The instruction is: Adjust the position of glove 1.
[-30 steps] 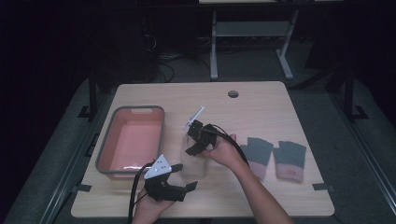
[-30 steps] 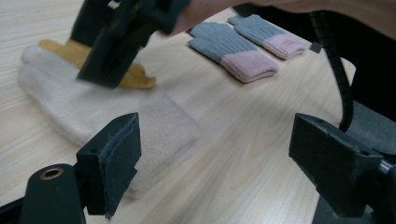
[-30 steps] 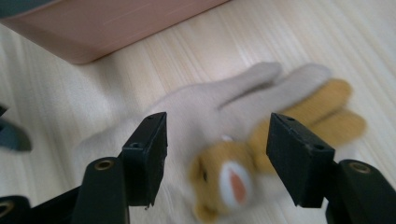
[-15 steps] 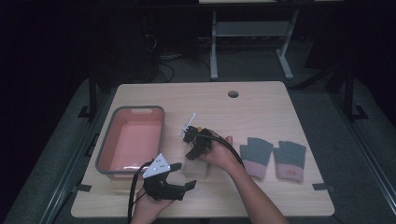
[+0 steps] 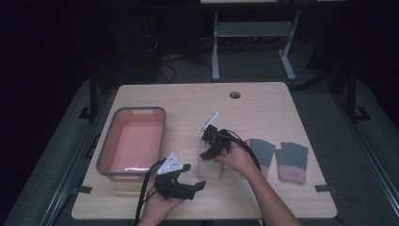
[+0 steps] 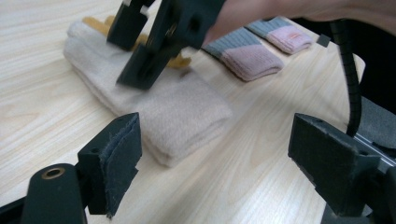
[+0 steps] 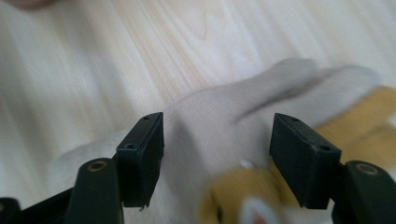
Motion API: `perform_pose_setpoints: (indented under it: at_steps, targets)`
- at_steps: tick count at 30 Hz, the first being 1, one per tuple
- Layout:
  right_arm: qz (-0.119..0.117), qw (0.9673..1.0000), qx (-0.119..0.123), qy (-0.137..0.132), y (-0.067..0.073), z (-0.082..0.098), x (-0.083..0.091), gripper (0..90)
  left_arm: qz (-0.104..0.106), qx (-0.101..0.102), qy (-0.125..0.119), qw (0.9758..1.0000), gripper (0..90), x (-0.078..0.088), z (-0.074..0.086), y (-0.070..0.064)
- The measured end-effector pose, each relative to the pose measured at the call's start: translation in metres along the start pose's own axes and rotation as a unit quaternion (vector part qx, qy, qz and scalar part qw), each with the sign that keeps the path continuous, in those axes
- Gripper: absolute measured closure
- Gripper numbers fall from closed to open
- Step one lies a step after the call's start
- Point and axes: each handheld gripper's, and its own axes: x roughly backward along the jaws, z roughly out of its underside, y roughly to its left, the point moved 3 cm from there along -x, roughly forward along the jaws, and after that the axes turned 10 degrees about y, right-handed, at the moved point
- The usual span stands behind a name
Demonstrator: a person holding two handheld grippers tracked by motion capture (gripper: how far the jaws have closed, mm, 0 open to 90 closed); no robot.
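Note:
A folded cream sock with yellow-tan patches lies near the table's front middle; it also shows as the cream sock and the cream sock. My right gripper points down right over it, seen too as the right gripper. The right gripper has its jaws apart; they have just been opening, with the sock under and between them and the pads off it. My left gripper rests open just left of the sock, with nothing between the left gripper jaws.
A pink bin with a grey rim stands at the left of the wooden table. Two grey-and-pink socks lie to the right of the right hand. A cable hole sits at the back.
My right gripper has shifted a little to the right and lower over the cream sock. The left gripper has stayed put.

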Motion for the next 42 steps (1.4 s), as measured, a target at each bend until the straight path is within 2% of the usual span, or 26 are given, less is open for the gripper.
perform_pose_setpoints:
  at_steps: [1,2,5,6,8,9,11,14,15,16,19,20,21,22,25,26,27,28,32,33,34,35,36,39,41,42]
  targets:
    - [-0.004,0.9997,-0.02,-0.017,-0.004,0.005,0.01,32.7,0.006,0.018,0.001,0.9998,17.6,-0.003,-0.004,0.002]
    - [-0.009,0.9993,-0.029,-0.022,-0.005,0.007,0.014,32.7,0.011,0.024,0.002,0.9996,17.6,-0.004,-0.006,0.004]
    - [-0.017,0.9986,-0.04,-0.029,-0.008,0.012,0.02,32.1,0.028,0.052,0.01,0.9982,17.7,-0.009,-0.012,0.007]
    - [-0.023,0.9975,-0.058,-0.032,-0.011,0.019,0.026,31.9,0.025,0.062,0.02,0.9976,17.7,-0.014,-0.016,0.009]
    - [-0.026,0.9971,-0.063,-0.036,-0.013,0.021,0.027,31.7,0.019,0.064,0.025,0.9975,17.7,-0.016,-0.018,0.011]
    - [-0.03,0.9949,-0.081,-0.052,-0.016,0.029,0.03,31.7,0.016,0.076,0.029,0.9966,17.7,-0.019,-0.02,0.013]
    - [-0.037,0.9934,-0.091,-0.059,-0.018,0.033,0.031,31.7,0.011,0.076,0.034,0.9965,17.8,-0.021,-0.021,0.015]
    - [-0.053,0.988,-0.125,-0.073,-0.022,0.051,0.03,31.3,0.012,0.1,0.044,0.9939,21.2,-0.028,-0.024,0.019]
    - [-0.053,0.988,-0.125,-0.073,-0.022,0.051,0.03,31.3,0.01,0.103,0.047,0.9935,21.2,-0.029,-0.024,0.02]
    - [-0.063,0.9841,-0.144,-0.083,-0.024,0.059,0.03,30.2,0.007,0.114,0.054,0.9919,23.9,-0.032,-0.024,0.021]
    - [-0.068,0.9814,-0.156,-0.088,-0.023,0.066,0.028,30.5,-0.003,0.117,0.06,0.9913,25.2,-0.035,-0.023,0.022]
    - [-0.079,0.9772,-0.176,-0.089,-0.02,0.071,0.027,31.0,-0.002,0.125,0.06,0.9903,25.3,-0.037,-0.024,0.023]
    - [-0.079,0.9762,-0.179,-0.094,-0.02,0.073,0.025,31.3,-0.01,0.134,0.062,0.989,25.8,-0.04,-0.024,0.025]
    - [-0.085,0.9734,-0.189,-0.097,-0.019,0.075,0.025,31.3,-0.01,0.134,0.062,0.989,26.2,-0.04,-0.024,0.025]
    - [-0.094,0.9683,-0.208,-0.101,-0.017,0.078,0.02,31.7,-0.01,0.156,0.072,0.9851,29.3,-0.044,-0.022,0.031]
    - [-0.094,0.9683,-0.208,-0.101,-0.017,0.078,0.02,31.7,-0.01,0.156,0.072,0.9851,30.0,-0.044,-0.022,0.031]
    - [-0.095,0.9659,-0.214,-0.111,-0.017,0.08,0.018,33.2,-0.011,0.162,0.079,0.9835,30.0,-0.046,-0.02,0.033]
    - [-0.115,0.9559,-0.246,-0.112,-0.018,0.085,0.013,34.0,-0.01,0.17,0.088,0.9814,31.5,-0.049,-0.018,0.035]
    - [-0.146,0.9434,-0.275,-0.114,-0.018,0.089,0.004,35.9,-0.007,0.181,0.1,0.9785,32.8,-0.057,-0.014,0.036]
    - [-0.146,0.9434,-0.275,-0.114,-0.018,0.089,0.004,35.9,-0.007,0.181,0.1,0.9785,32.7,-0.057,-0.014,0.036]
    - [-0.154,0.9415,-0.278,-0.112,-0.016,0.089,-0.002,36.8,0.002,0.189,0.102,0.9766,32.3,-0.059,-0.012,0.036]
    - [-0.153,0.9425,-0.276,-0.109,-0.015,0.089,-0.005,37.2,0.004,0.192,0.102,0.976,32.5,-0.06,-0.012,0.037]
    - [-0.149,0.9434,-0.277,-0.105,-0.014,0.088,-0.007,37.8,0.004,0.19,0.103,0.9764,33.6,-0.06,-0.012,0.037]
    - [-0.152,0.9398,-0.286,-0.11,-0.013,0.087,-0.01,40.0,0.007,0.193,0.103,0.9757,38.1,-0.06,-0.012,0.037]
    - [-0.148,0.9401,-0.285,-0.114,-0.012,0.085,-0.012,41.6,0.006,0.188,0.105,0.9765,43.9,-0.061,-0.012,0.036]
    - [-0.145,0.9387,-0.291,-0.115,-0.011,0.083,-0.015,43.1,0.008,0.181,0.109,0.9773,46.2,-0.062,-0.012,0.036]
